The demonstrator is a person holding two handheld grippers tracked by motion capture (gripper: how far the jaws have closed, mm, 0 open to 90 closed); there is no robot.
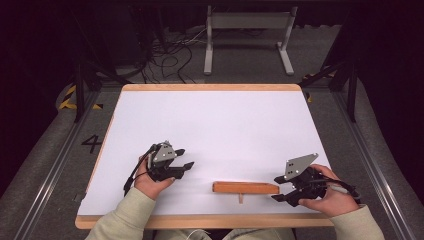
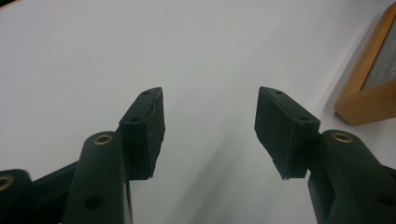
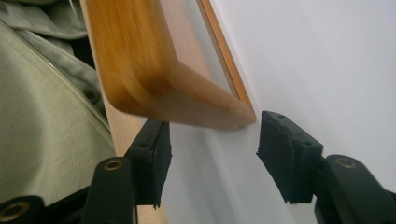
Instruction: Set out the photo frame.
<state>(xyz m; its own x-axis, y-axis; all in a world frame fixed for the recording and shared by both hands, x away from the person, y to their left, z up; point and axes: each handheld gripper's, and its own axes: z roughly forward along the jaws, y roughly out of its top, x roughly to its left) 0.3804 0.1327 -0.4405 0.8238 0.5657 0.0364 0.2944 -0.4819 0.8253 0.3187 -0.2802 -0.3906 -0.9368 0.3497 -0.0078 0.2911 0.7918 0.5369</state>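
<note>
A wooden picture frame (image 1: 245,188) stands upright on its long edge near the front of the white worktop (image 1: 215,125), propped by a small wooden leg (image 1: 240,198) that pokes out toward the person. Its right end sits between the jaws of the right tongs (image 1: 278,188), and from the right gripper view the frame's rounded corner (image 3: 187,109) hangs just above and between the two black pads (image 3: 287,154); the jaws stand moderately apart and neither pad looks to be pressing on the wood, so I would call that a loose straddle, not a grip. The left tongs (image 1: 188,158) rest well off to the left of the frame, jaws wide with nothing between them; the left gripper view catches the frame's near corner (image 2: 369,88) at its right edge. The person's hands sit on the worktop at the front, sleeves (image 1: 122,217) coming in from below. The risk, as I see it, is the frame tipping: it balances on a thin edge and one little leg, so a pad brushing the corner as the right hand pulls away could knock it flat or skid it toward the front edge (image 1: 200,221) of the worktop.
</note>
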